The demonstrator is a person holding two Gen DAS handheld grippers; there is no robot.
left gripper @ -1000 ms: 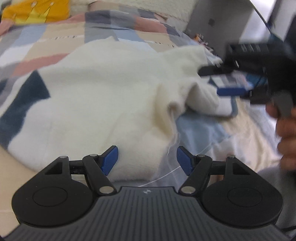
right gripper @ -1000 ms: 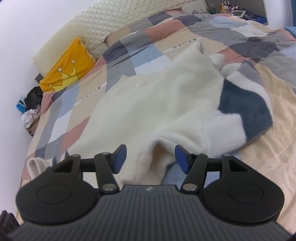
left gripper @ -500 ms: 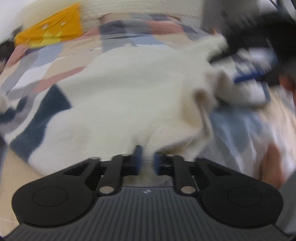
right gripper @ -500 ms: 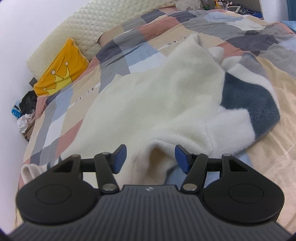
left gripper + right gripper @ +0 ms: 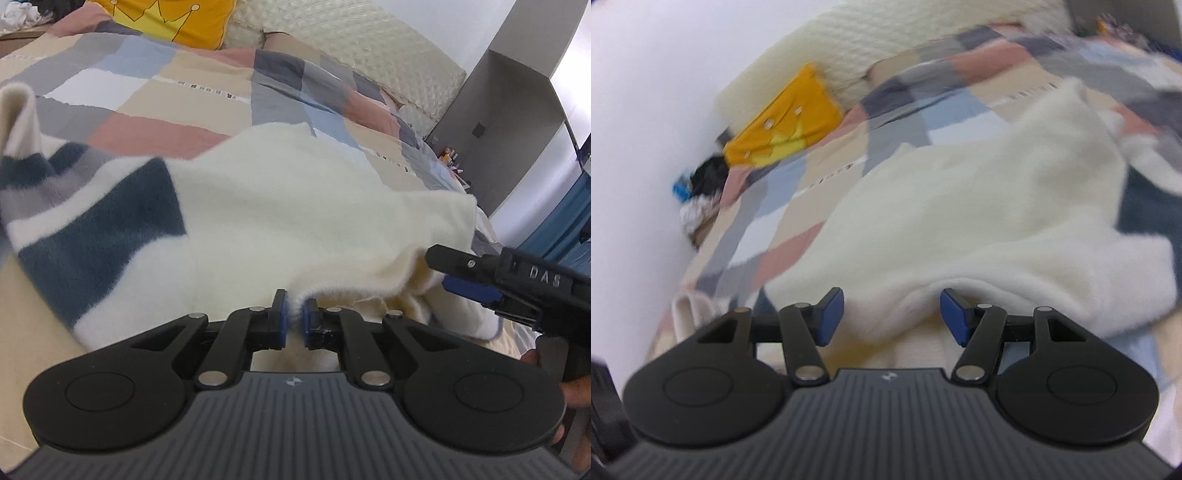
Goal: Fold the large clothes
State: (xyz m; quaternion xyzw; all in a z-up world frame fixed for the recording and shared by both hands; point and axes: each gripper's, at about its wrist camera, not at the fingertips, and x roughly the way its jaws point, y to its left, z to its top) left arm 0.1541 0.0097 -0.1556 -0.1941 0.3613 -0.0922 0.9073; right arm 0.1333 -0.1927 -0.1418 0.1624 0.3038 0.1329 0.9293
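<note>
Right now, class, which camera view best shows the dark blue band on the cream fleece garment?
The left wrist view: the dark blue band lies sharp and nearly whole on the cream fleece garment. The right wrist view is blurred and catches only part of it at the frame's edge.

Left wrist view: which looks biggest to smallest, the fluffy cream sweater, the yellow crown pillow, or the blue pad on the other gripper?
1. Fluffy cream sweater
2. Yellow crown pillow, partly cut off
3. Blue pad

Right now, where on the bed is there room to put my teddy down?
Bare quilt lies between the yellow pillow and the cream sweater. Crowded near us: the sweater, the left claw pinching its hem, the right claw open over it.
</note>
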